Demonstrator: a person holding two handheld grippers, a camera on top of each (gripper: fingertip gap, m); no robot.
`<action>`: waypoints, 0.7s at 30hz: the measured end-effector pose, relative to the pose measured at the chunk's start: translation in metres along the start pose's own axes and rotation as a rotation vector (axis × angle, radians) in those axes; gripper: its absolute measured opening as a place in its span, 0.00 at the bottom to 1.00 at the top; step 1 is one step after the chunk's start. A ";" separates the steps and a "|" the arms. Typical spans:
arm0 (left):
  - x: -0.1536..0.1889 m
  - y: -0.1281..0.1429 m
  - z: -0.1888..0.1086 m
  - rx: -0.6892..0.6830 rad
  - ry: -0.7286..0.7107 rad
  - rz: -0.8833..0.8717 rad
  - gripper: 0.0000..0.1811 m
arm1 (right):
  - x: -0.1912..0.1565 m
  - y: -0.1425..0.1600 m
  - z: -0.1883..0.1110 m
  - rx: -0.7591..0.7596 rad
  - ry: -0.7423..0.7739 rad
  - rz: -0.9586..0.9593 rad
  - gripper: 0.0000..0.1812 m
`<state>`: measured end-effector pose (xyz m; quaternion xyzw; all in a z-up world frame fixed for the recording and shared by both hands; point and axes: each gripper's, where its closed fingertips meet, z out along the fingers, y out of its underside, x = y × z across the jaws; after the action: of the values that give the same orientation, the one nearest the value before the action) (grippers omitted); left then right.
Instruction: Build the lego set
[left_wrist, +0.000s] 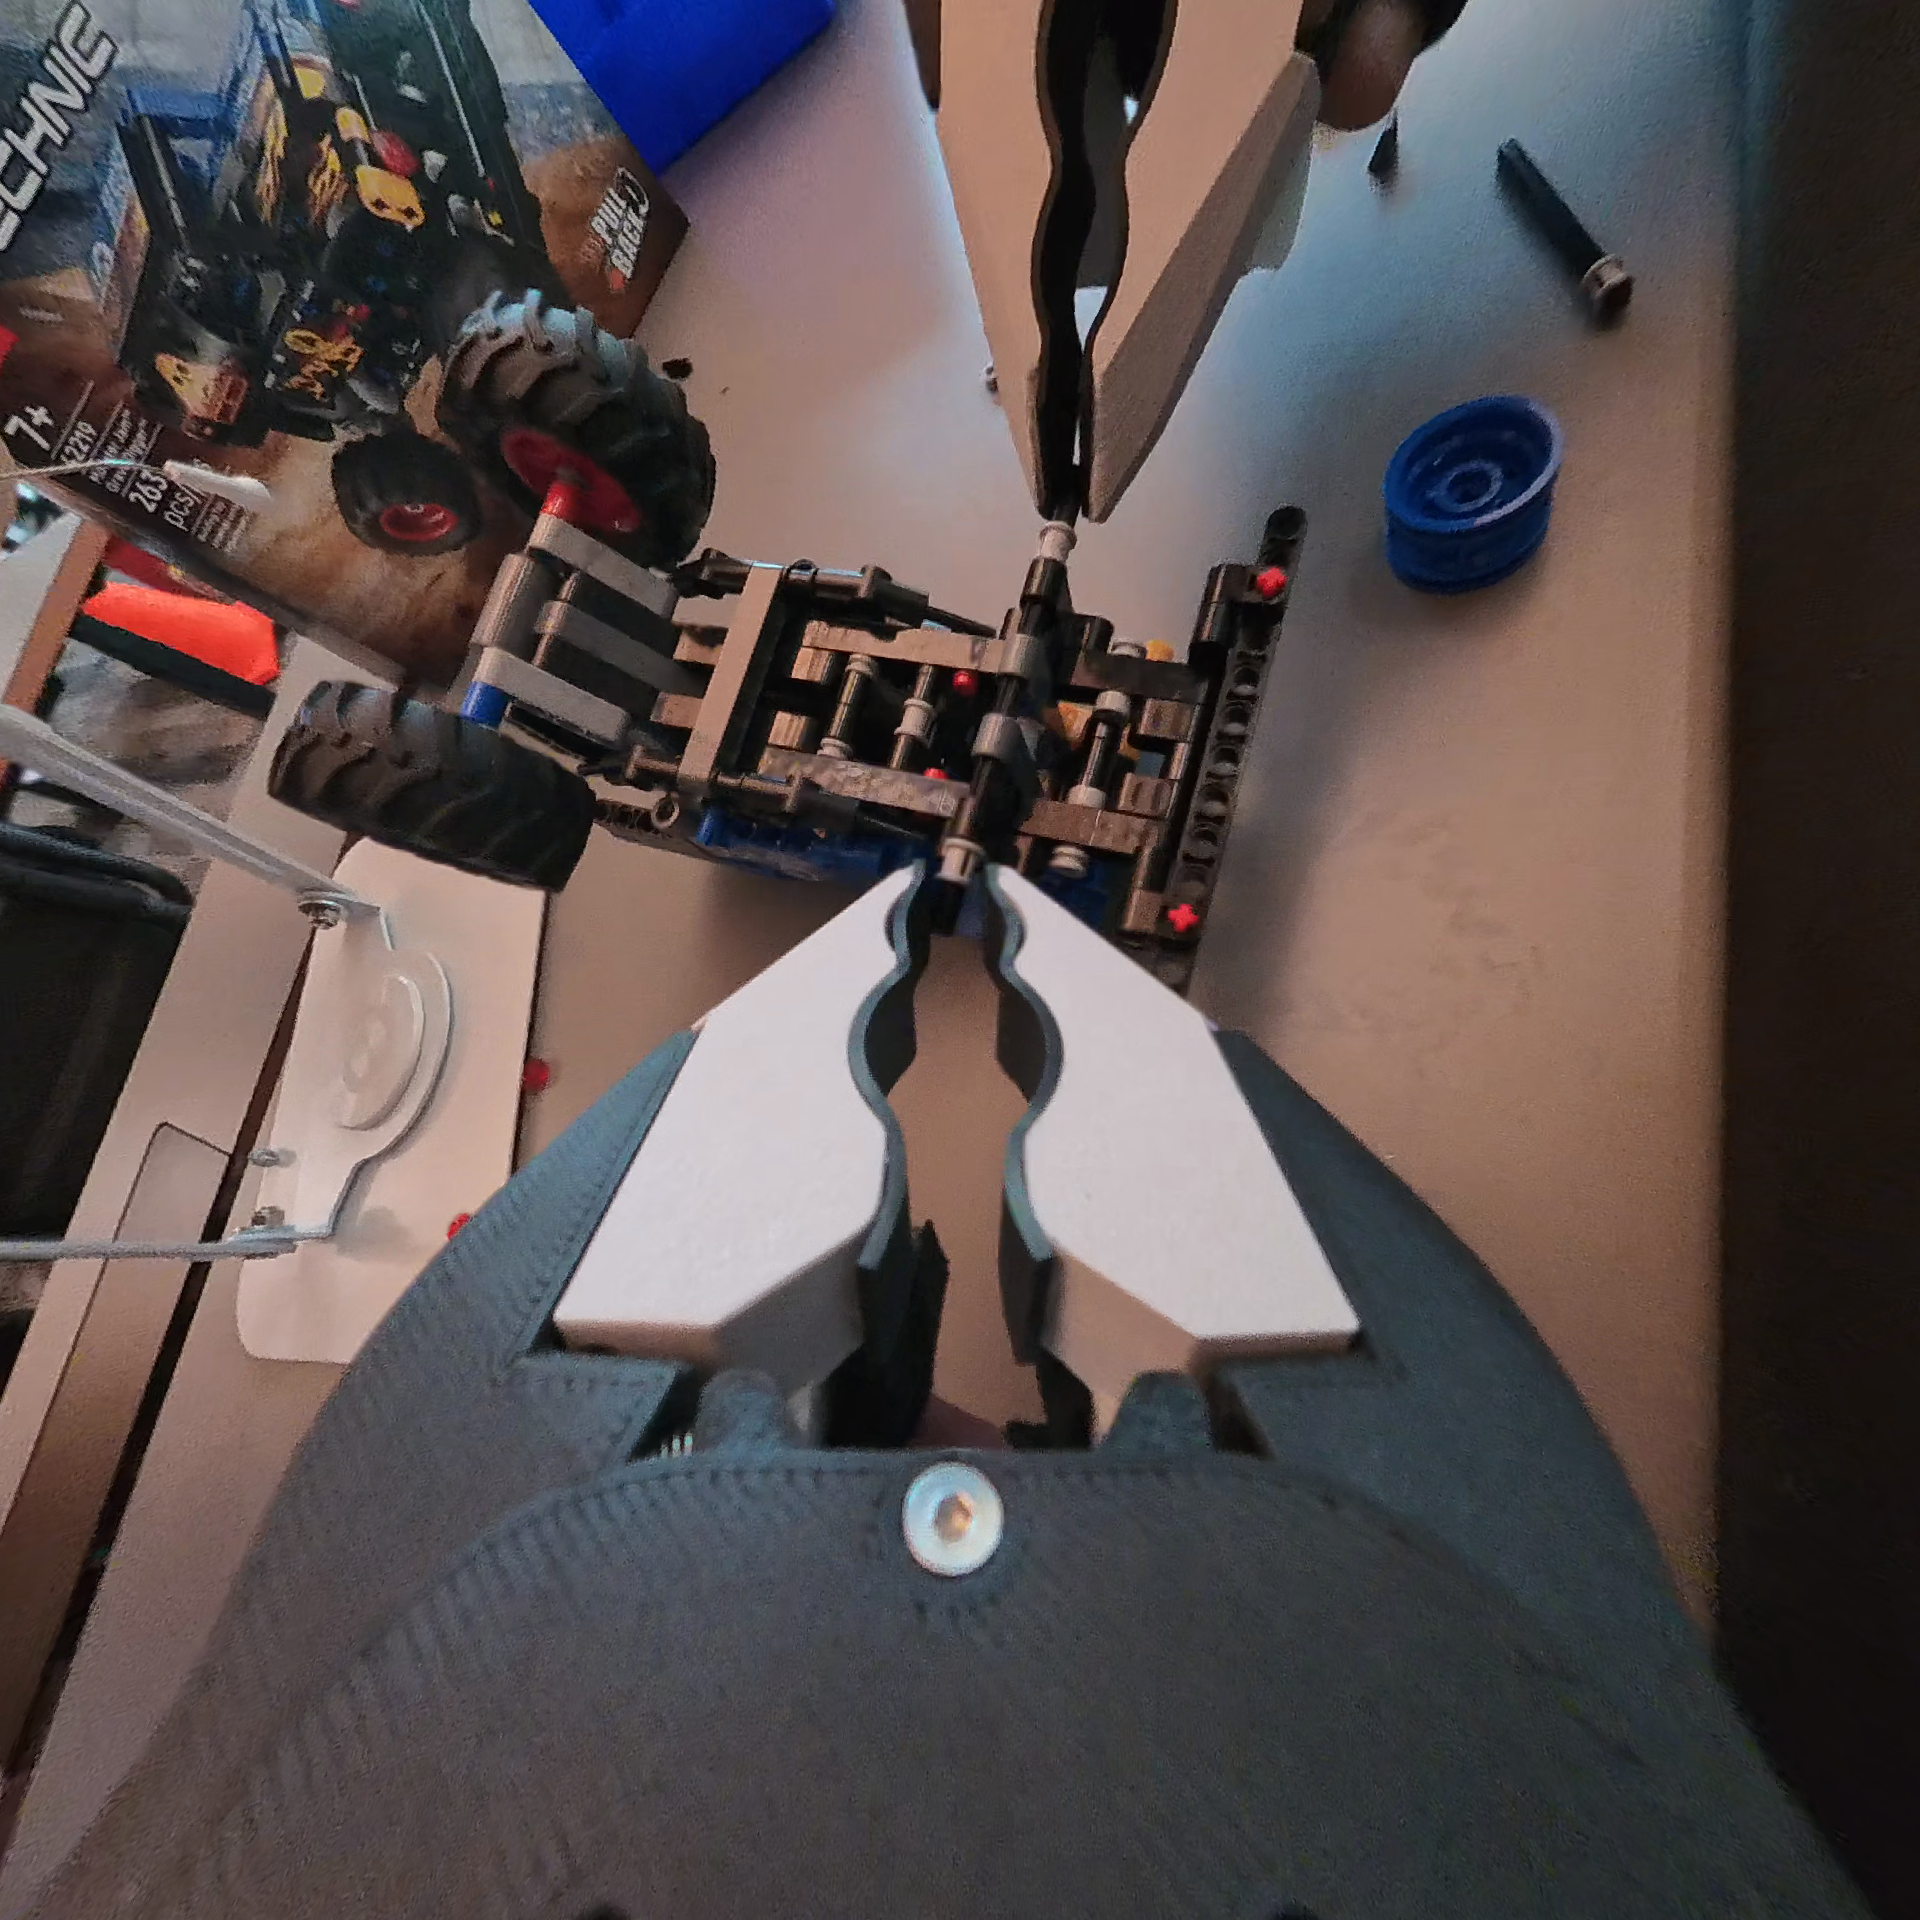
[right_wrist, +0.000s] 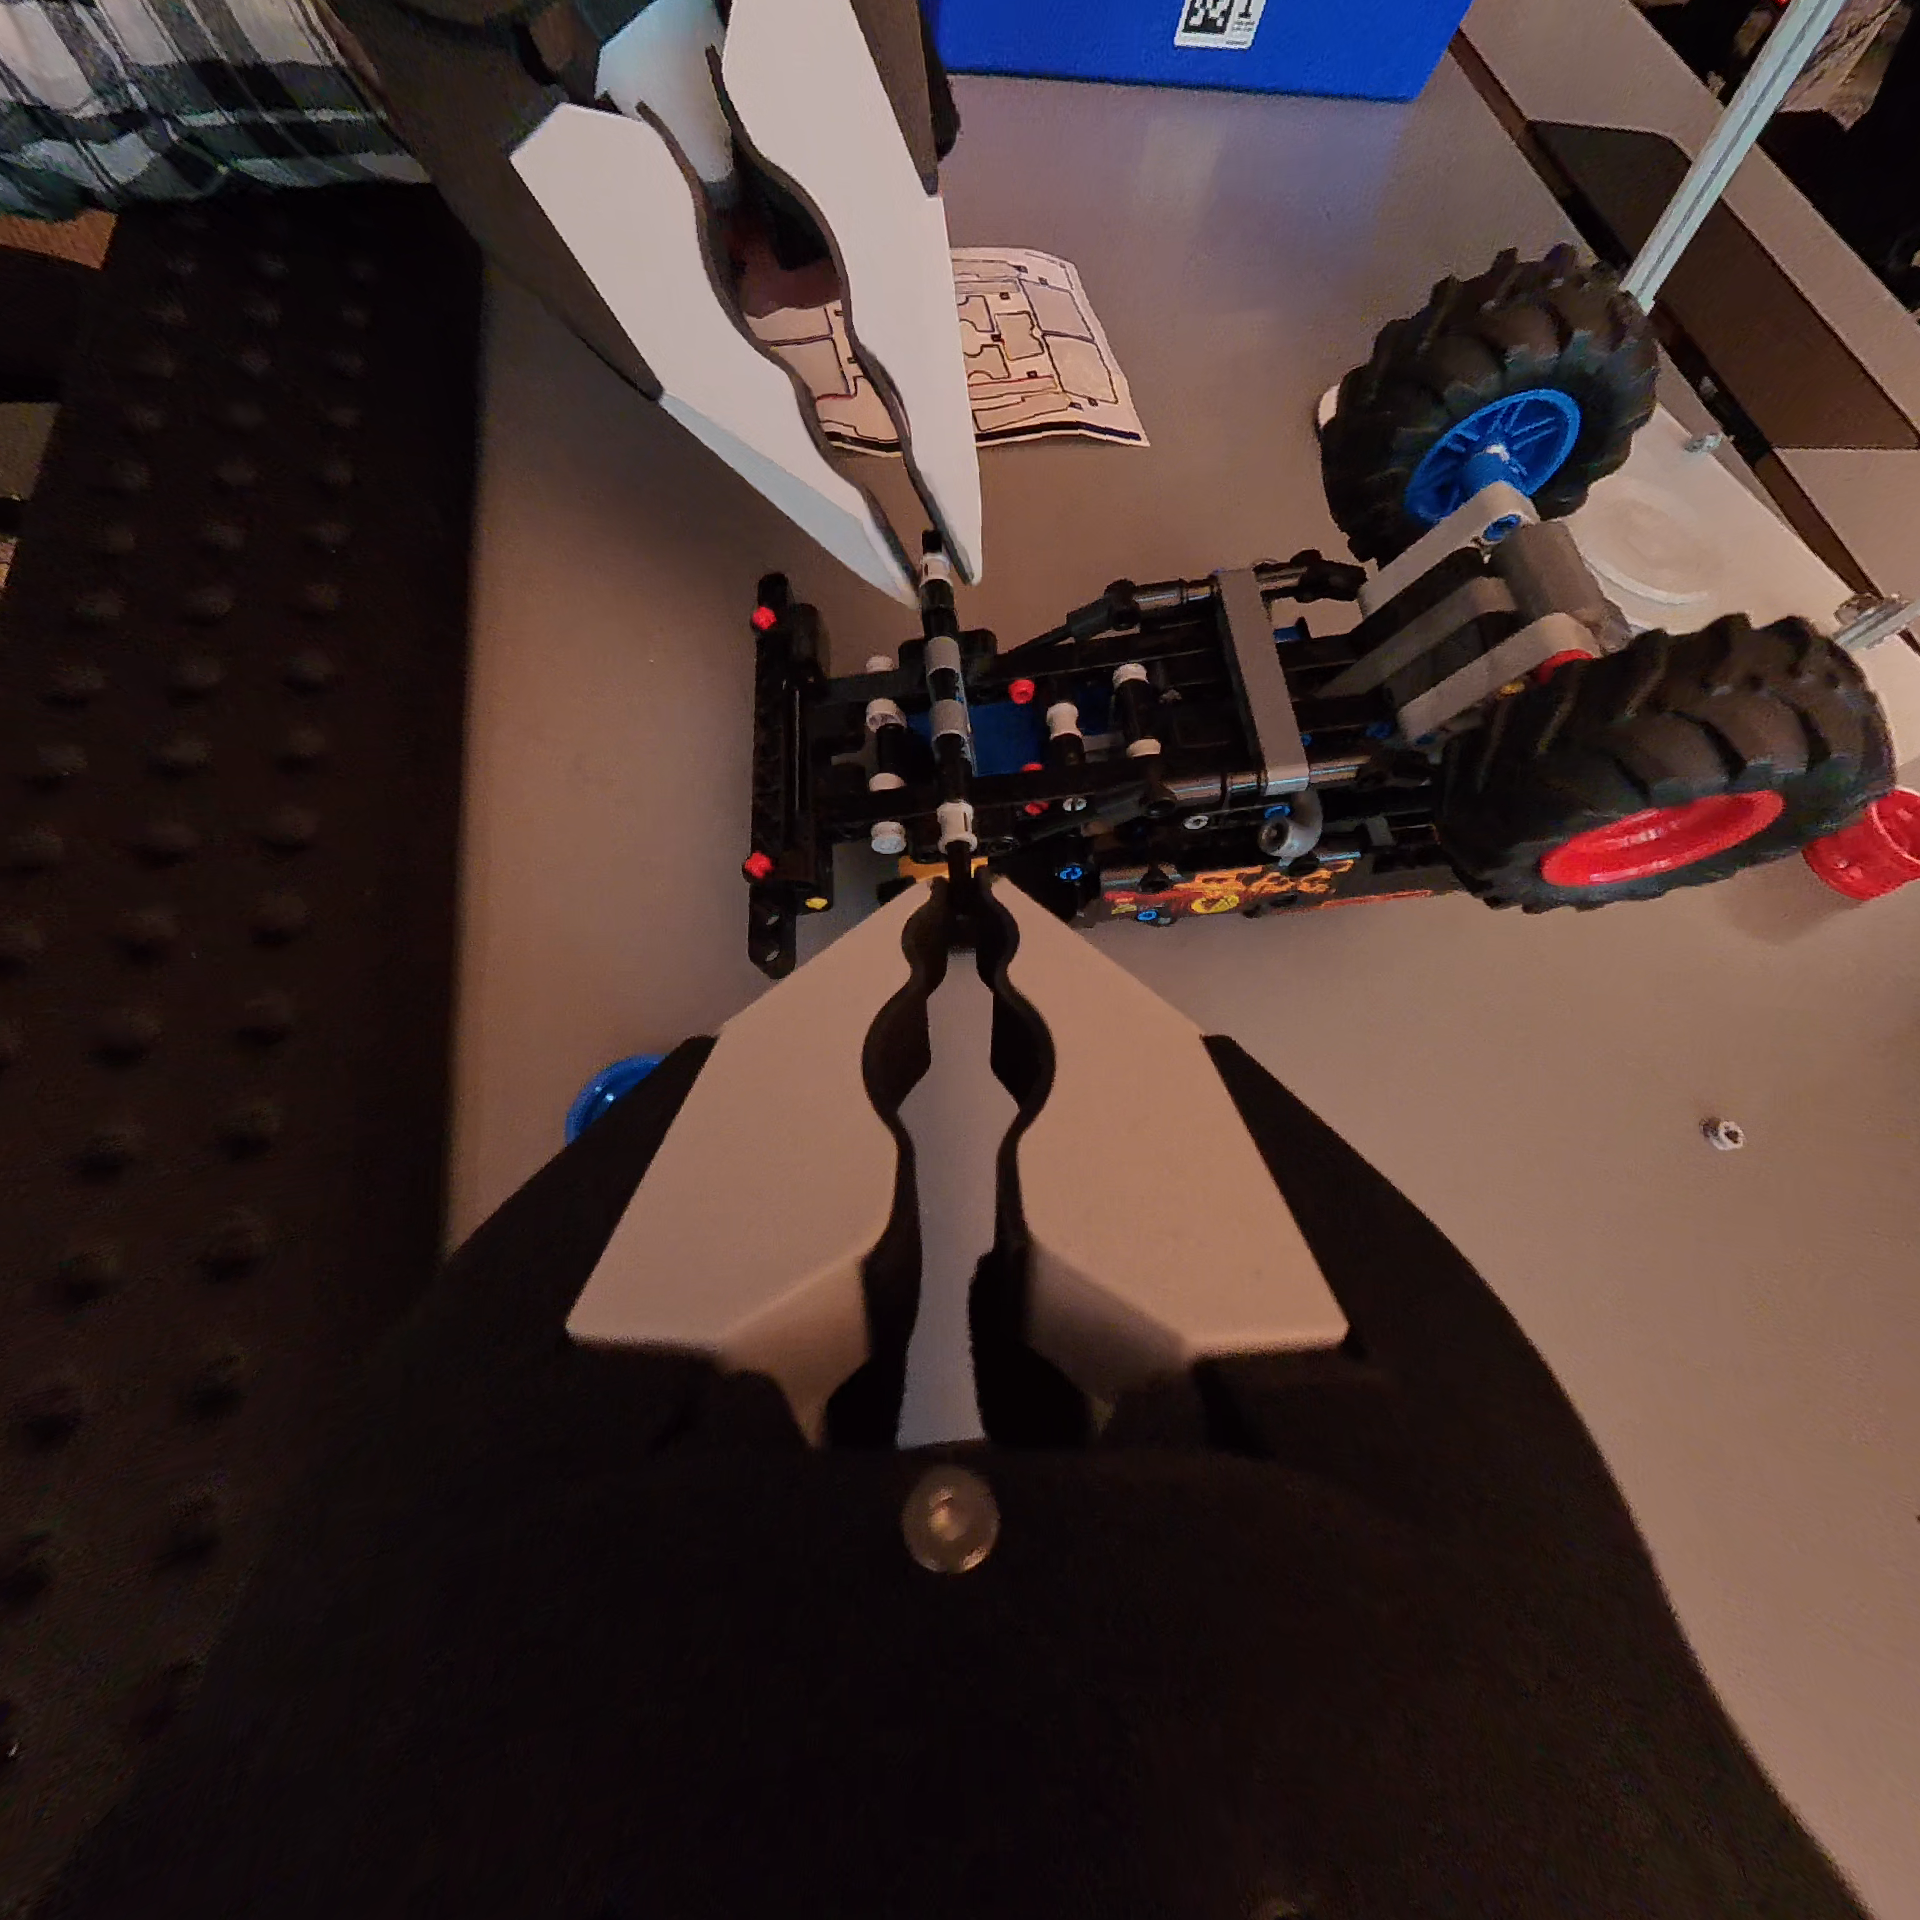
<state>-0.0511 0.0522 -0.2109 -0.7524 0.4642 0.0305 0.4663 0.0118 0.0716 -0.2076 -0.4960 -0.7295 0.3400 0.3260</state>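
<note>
Left tongs (left_wrist: 954, 883) sit closed on the near end of a black axle (left_wrist: 1003, 717) that runs across the truck chassis (left_wrist: 914, 727). Right tongs (right_wrist: 961, 899) are clamped on the axle's other end, so both pairs face each other over the model. Grey and white bushes are threaded along the axle. The chassis lies on the grey worktop (left_wrist: 1403, 1039), with two big black tyres (right_wrist: 1662, 758) fitted at one end, one rim red and one blue. A loose blue rim (left_wrist: 1473, 494) rests on the worktop just beside the chassis end bar, and a black pin (left_wrist: 1564, 229) lies farther off. The set's box (left_wrist: 260, 260) stands behind the tyres, a sticker sheet (right_wrist: 1039, 353) lies flat beyond the chassis.
</note>
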 end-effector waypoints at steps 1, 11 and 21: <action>0.001 0.001 0.001 -0.009 0.005 0.013 0.03 | 0.000 0.000 0.000 -0.001 -0.001 0.000 0.01; 0.001 0.000 0.003 -0.007 -0.004 0.030 0.03 | 0.001 0.001 0.003 0.002 -0.011 0.026 0.00; 0.000 0.001 0.004 -0.016 -0.008 0.032 0.02 | 0.001 -0.001 0.005 0.012 -0.057 0.090 0.00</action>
<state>-0.0501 0.0545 -0.2136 -0.7485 0.4740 0.0447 0.4616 0.0074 0.0714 -0.2096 -0.5163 -0.7135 0.3727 0.2924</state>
